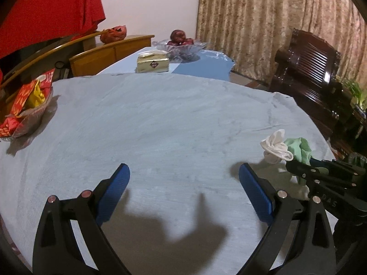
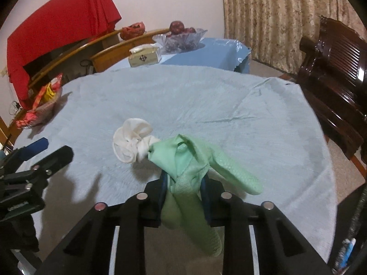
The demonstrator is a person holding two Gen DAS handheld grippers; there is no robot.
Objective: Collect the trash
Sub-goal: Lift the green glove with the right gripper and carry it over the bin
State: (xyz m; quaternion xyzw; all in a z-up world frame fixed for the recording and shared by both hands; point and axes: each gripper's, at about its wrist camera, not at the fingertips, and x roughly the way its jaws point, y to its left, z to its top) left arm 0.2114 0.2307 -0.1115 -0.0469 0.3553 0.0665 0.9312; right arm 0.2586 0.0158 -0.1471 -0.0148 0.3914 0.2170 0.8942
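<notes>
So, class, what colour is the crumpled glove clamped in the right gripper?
Pale mint green glove, held in the right gripper; clearest in the right wrist view.

A mint-green glove (image 2: pixel 185 183) with a scaly textured pattern hangs between the black right claw's (image 2: pixel 183 184) blue pads. A white wad (image 2: pixel 132 142) sits just beyond it on the pale blue table (image 2: pixel 206 96) cloth. Farther off are red and yellow wrappers (image 2: pixel 44 94), a red cloth (image 2: pixel 57 27) and beige patterned curtains (image 2: pixel 275 11).
</notes>
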